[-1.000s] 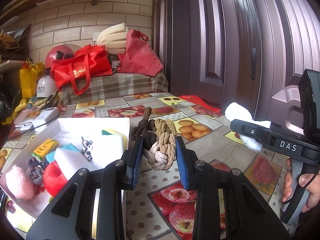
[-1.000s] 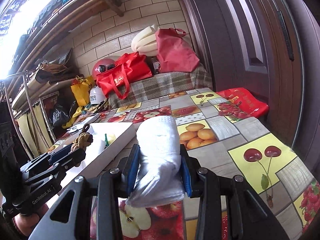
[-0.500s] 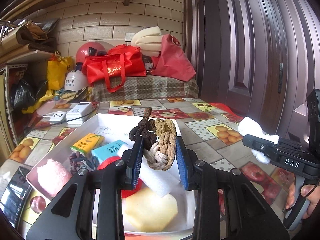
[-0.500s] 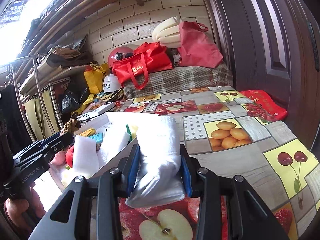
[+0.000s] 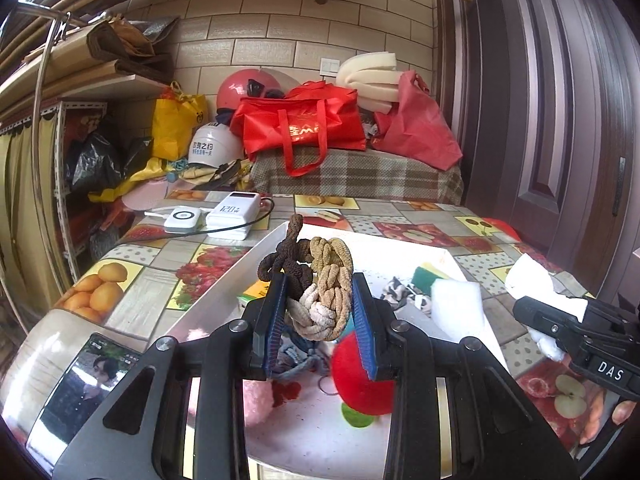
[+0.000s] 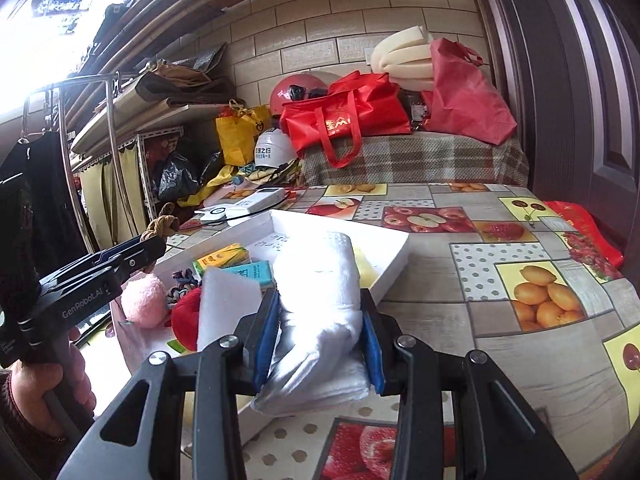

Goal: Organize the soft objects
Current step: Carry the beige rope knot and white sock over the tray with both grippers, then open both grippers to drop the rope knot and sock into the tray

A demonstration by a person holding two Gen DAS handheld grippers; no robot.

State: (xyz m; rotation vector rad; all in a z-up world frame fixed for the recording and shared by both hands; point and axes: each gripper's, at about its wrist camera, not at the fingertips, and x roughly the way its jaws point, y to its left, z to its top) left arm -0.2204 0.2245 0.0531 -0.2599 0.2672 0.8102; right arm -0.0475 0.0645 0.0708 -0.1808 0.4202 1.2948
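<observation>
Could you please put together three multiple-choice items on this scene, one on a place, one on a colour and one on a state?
1. Where does the phone lie?
A. in the tray
B. on the table, left of the tray
C. on the plaid cover

2. What colour is the round plush ball in the tray?
A. red
B. blue
C. black

3. What is the right gripper doing?
A. standing open
B. shut on a rope knot
C. shut on a towel

Answers:
1 B: the phone rests beside the white tray.
2 A: the plush ball is red.
3 C: the right gripper clamps the white towel.
</observation>
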